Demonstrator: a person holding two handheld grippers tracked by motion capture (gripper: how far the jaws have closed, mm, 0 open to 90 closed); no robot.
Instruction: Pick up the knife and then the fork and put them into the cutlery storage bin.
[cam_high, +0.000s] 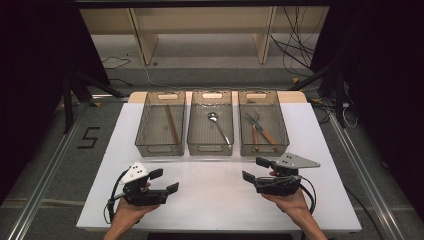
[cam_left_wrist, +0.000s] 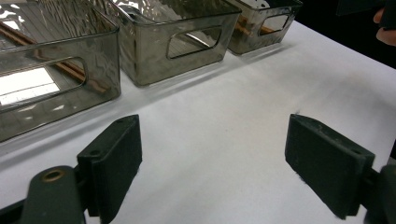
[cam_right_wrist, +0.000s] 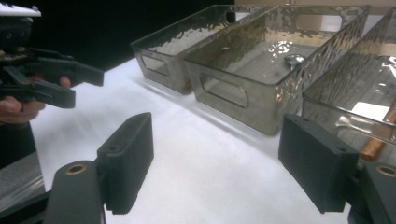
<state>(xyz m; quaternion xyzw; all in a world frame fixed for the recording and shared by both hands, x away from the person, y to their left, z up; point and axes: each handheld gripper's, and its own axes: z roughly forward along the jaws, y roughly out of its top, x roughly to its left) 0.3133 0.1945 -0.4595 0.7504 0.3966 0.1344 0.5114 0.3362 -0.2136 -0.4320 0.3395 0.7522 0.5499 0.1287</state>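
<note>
Your left hand-held gripper (cam_high: 167, 181) and right hand-held gripper (cam_high: 255, 169) both rest low over the bare white counter (cam_high: 210, 195), jaws apart and holding nothing. Beyond them stand three clear bins: chopsticks (cam_high: 171, 124) left, spoon (cam_high: 219, 127) middle, knife and fork (cam_high: 260, 129) right. Judging by this, everything looks sorted; keep both grippers wide and clear of the bin walls.

3 bins in row at table (cam_high: 210, 195) back: chopsticks (cam_high: 172, 124) in L, spoon (cam_high: 219, 126) mid, knife+fork (cam_high: 260, 131) R
</note>
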